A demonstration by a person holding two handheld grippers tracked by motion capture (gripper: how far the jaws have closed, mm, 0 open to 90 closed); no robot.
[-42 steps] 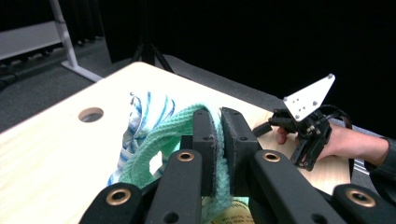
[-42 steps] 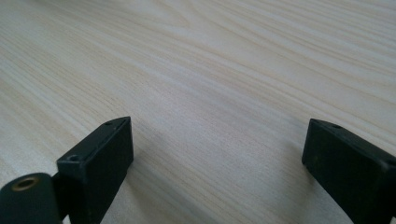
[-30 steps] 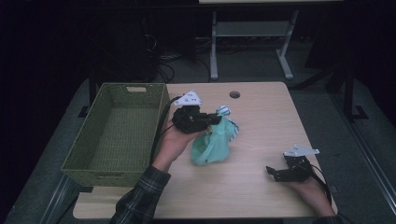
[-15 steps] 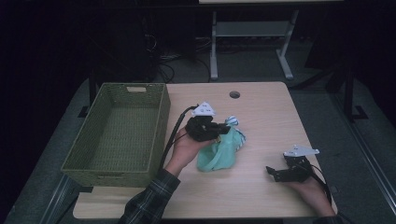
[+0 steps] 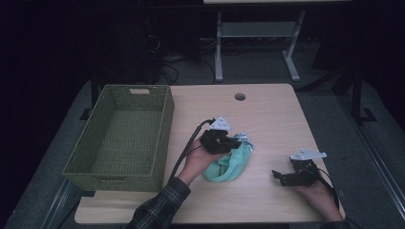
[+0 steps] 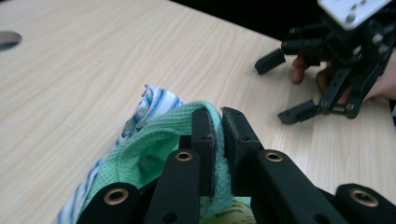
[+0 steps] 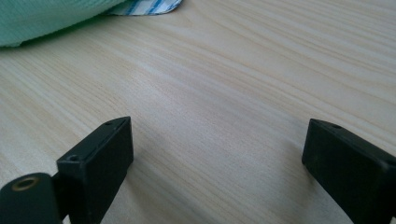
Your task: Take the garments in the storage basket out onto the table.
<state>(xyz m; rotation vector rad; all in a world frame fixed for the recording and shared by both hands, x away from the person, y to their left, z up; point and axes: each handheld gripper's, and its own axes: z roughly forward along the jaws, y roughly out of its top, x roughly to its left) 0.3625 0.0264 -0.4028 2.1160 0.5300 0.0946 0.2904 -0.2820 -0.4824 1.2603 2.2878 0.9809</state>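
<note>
Left gripper [image 6: 218,140] pinches the green cloth [image 5: 230,164], which lies on the counter [image 5: 267,119]. Right gripper [image 5: 282,175] rests wide open, nothing between its jaws.

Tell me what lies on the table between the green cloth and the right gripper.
Nothing: in the high view, bare wooden table separates the green cloth from the right gripper. The right gripper view shows the same bare wood between its open jaws and the cloth.

Your high view is looking down on the table [image 5: 267,114] from above; both gripper views are skimming close over it, sharing the green cloth [image 6: 154,149].
</note>
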